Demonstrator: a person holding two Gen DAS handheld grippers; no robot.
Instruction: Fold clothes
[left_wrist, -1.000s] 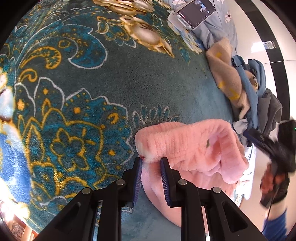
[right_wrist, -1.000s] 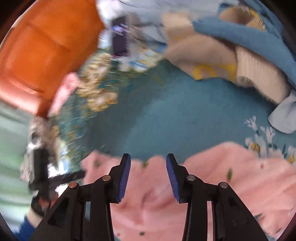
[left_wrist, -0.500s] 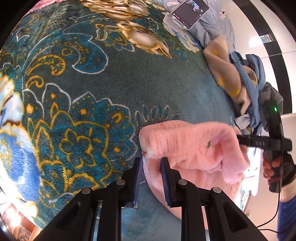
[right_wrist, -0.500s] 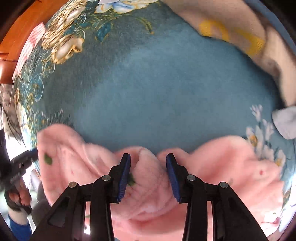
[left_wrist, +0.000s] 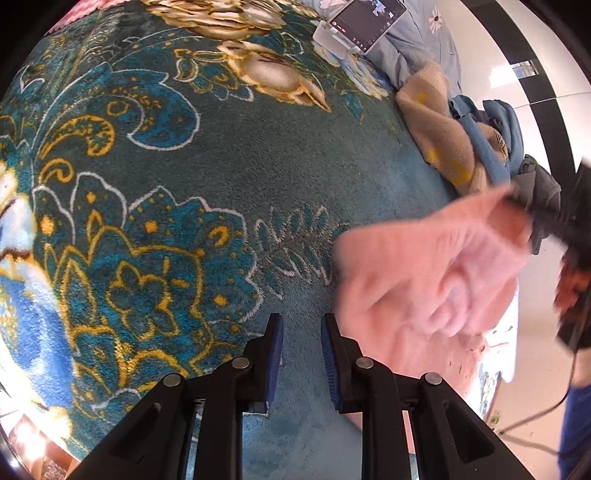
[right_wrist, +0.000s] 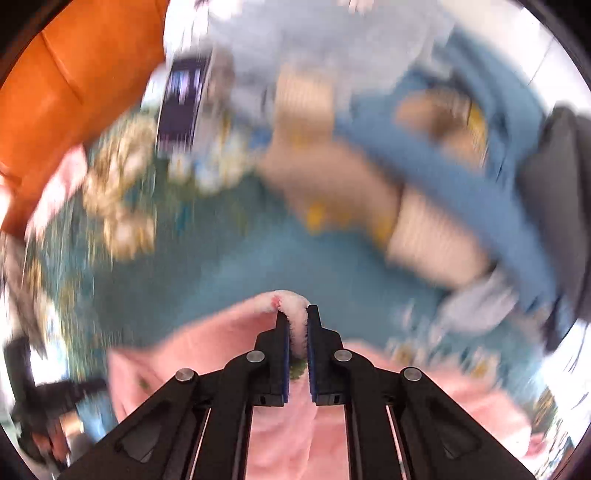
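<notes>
A plain pink fleece garment (left_wrist: 424, 280) lies on a teal blanket (left_wrist: 229, 162) patterned with gold paisley, white outlines and cream flowers.

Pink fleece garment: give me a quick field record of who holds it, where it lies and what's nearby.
garment: pink fleece garment, blurred in the left wrist view
right tool: right tool shut on a fold of the garment's edge
left tool: left tool open, empty, over the teal patterned blanket, garment to its right
nearby: unfolded clothes pile beyond the garment; tablet at the far edge
fold status: unfinished, garment bunched
</notes>
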